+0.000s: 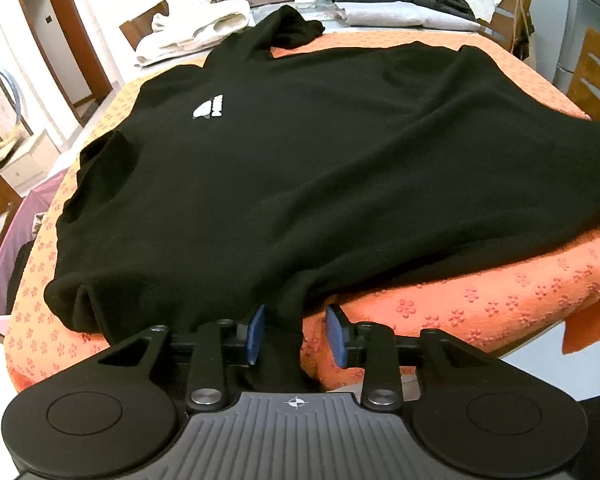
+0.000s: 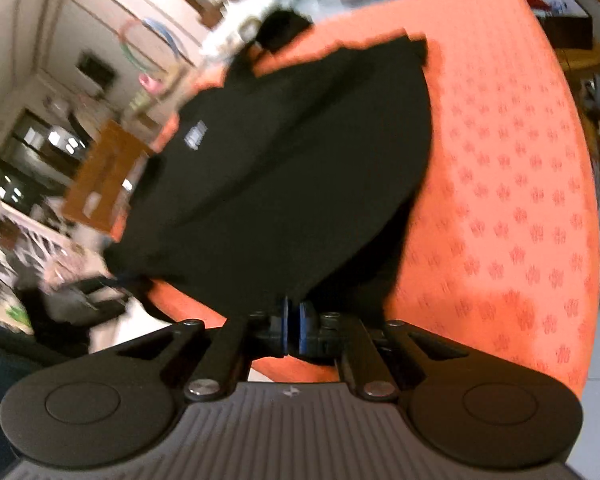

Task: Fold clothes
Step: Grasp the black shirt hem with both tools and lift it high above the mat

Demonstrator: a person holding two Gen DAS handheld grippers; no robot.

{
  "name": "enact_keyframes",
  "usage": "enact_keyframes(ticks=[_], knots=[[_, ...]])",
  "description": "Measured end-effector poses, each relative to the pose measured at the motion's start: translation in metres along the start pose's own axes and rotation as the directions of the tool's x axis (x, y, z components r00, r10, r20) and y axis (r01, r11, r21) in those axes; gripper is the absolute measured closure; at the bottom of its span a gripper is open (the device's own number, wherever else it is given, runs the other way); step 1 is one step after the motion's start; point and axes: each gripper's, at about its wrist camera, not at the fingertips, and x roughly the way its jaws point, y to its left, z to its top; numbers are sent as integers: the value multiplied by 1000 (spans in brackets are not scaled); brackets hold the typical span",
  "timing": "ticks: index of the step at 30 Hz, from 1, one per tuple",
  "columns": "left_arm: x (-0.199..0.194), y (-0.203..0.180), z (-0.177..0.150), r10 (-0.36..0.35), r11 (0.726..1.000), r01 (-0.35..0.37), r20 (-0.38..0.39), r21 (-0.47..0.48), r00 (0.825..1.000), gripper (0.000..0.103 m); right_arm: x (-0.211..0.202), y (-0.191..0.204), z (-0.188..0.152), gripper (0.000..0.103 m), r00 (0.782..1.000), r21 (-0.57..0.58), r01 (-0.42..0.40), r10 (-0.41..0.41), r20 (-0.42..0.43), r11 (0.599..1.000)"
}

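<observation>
A black sweatshirt (image 1: 300, 168) lies spread, logo up, over an orange cloth (image 1: 500, 304) with a raised flower pattern, its hem hanging at the table's near edge; the left gripper (image 1: 296, 334) stands with jaws apart, a fold of hem between the blue pads (image 1: 256, 332) but not pinched; the right gripper (image 2: 293, 326) has its jaws closed on the hem; the right view is blurred. The knit looks thick, soft and matte. With only one side held, a pull could drag the sweatshirt askew or bunch it; the loose cloth beneath might slide along too.
</observation>
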Motion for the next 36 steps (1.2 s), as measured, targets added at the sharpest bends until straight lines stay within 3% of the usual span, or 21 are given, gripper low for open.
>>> enact_keyframes(ticks=[6,9,11,13,14,19,24,30,32,36], knots=[[2,-3,2,89,995,-89,0,-34,996,63,-42,15,14,97,986,-44,-104,109,127,994],[3,-3,2,141,989,-141,-6,-53,990,62,-53,16,21,97,980,-43,-108,114,163,993],[0,-4,4,157,986,-158,-10,-51,988,69,-57,16,22,97,974,-33,-126,130,184,991],[-7,-5,6,178,983,-178,5,-48,984,89,-59,18,23,97,973,-36,-129,133,190,991],[-11,-5,7,189,981,-188,12,-46,982,93,-59,20,24,97,973,-40,-127,133,191,991],[-43,1,30,265,964,-260,114,-52,958,93,-62,23,31,97,970,-46,-102,109,215,994],[-71,16,83,307,952,-304,220,-49,926,94,-67,29,58,97,957,-65,-115,128,260,991],[-89,41,155,317,945,-323,352,-41,881,94,-78,54,119,97,943,-92,-119,141,302,989],[-90,53,182,297,951,-306,379,-40,876,94,-83,64,145,97,935,-91,-120,143,326,989],[-73,77,237,238,967,-254,404,-14,883,94,-76,78,212,97,920,-115,-71,110,376,991]])
